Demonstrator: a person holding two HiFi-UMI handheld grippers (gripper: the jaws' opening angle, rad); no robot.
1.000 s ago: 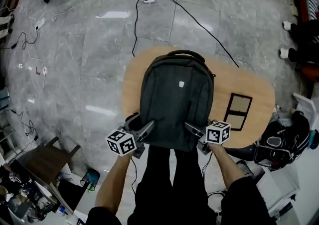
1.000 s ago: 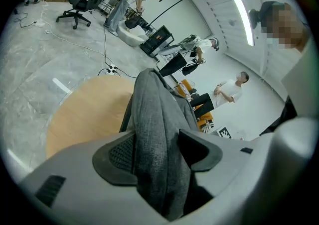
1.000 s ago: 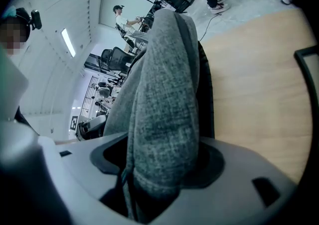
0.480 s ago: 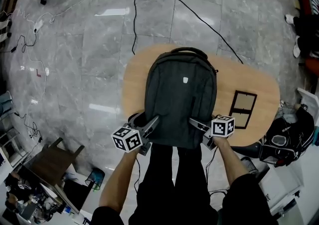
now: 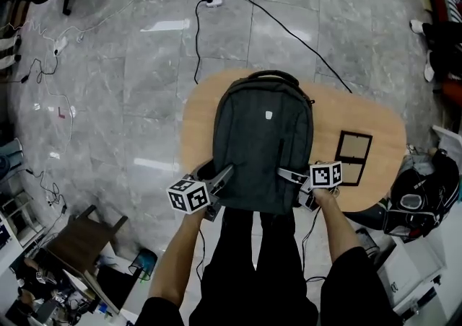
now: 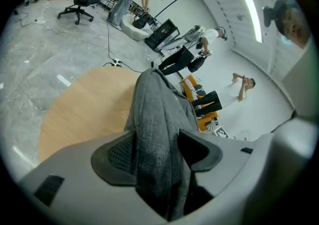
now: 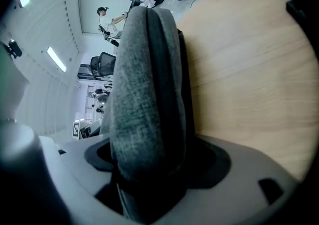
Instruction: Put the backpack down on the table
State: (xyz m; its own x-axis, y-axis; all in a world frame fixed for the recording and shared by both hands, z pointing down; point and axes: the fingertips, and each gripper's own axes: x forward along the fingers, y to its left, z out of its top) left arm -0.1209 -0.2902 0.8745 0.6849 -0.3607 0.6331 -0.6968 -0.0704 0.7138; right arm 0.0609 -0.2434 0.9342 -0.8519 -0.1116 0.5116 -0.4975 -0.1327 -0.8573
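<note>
Seemingly laid flat on the oval wooden tabletop (image 5: 375,137), the dark grey fabric backpack (image 5: 263,144) is clamped by the left hand-held gripper (image 5: 219,179), the right hand-held gripper (image 5: 291,175) opening around it; only release remains.

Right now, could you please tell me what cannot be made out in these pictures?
- Head view: the backpack covers the table beneath it, so whether it lies fully flat is hidden.
- Head view: the badge on it is too small to read.
- Head view: the dark frame beside it is too small to identify.
- Both gripper views: the backpack's edge fills the middle and blocks whatever is behind it.
</note>
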